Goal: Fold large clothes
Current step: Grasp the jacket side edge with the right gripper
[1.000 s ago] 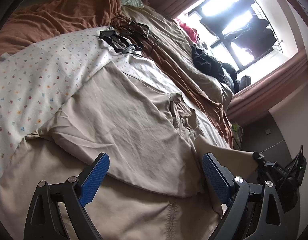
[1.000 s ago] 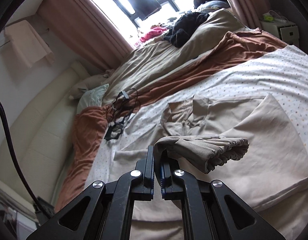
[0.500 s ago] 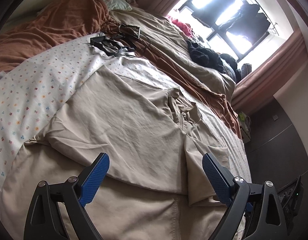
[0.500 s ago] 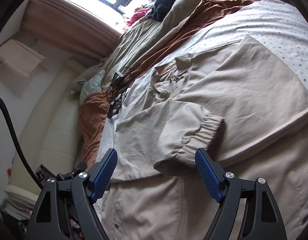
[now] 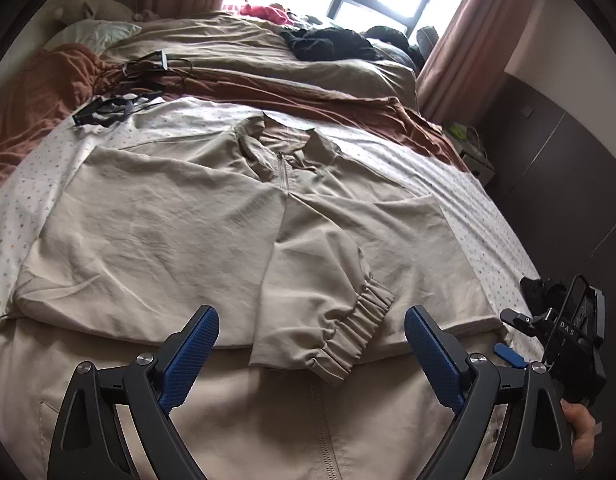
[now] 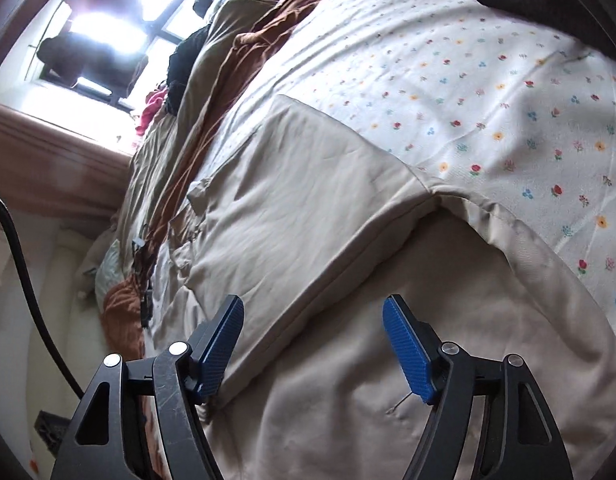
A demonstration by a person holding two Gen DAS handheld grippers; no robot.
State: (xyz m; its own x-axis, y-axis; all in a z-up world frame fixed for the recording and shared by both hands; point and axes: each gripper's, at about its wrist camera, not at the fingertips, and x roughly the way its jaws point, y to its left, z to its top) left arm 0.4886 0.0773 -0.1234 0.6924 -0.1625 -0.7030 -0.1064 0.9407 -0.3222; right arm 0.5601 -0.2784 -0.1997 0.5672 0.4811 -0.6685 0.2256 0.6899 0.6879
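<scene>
A large beige zip jacket (image 5: 180,232) lies spread on the bed, front up, collar toward the window. One sleeve with an elastic cuff (image 5: 347,320) is folded across its front. My left gripper (image 5: 311,356) is open and empty, just above the jacket's lower part, with the cuff between its fingers' line of sight. My right gripper (image 6: 313,344) is open and empty, low over the jacket's folded side edge (image 6: 308,216). The right gripper also shows at the far right of the left wrist view (image 5: 563,336).
The bed has a floral sheet (image 6: 487,92), a brown blanket (image 5: 315,100) and a beige duvet (image 5: 268,48). Black cables and straps (image 5: 120,92) lie at the far left. Dark clothes (image 5: 331,42) sit near the window. A dark wall (image 5: 567,160) is at the right.
My right gripper opened and let go of the sleeve, which now lies folded across the jacket front, then it dropped toward the jacket's side edge. My left gripper swung to face the jacket squarely.
</scene>
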